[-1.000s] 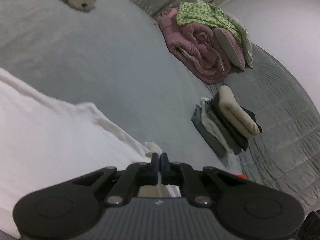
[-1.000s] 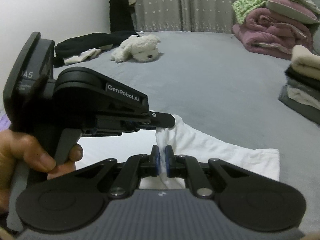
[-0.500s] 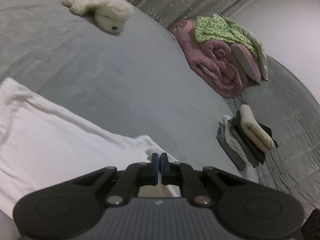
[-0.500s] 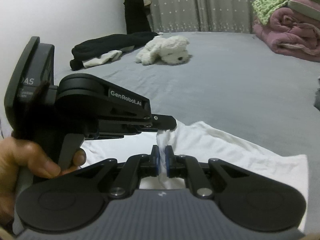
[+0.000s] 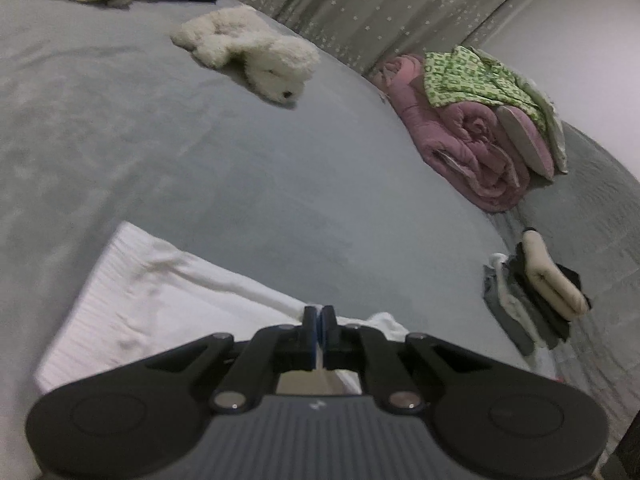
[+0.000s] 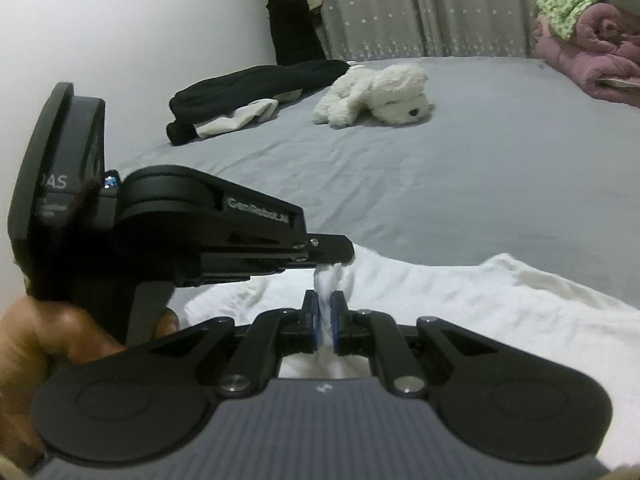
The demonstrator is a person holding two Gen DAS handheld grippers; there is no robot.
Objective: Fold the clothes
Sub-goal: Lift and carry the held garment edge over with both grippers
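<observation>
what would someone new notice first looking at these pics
First, the two black grippers close together, the left gripper and the right gripper, both shut on a bunched bit of the white garment spread over the near part of the grey bed. Next, the white plush toy lying mid-bed, with dark clothes behind it by the wall. Off to the right sit a rolled pink quilt and a small stack of folded clothes.

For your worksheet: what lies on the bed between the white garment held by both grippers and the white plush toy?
Only bare grey bedsheet lies between the white garment and the plush toy; both wrist views show it.
</observation>
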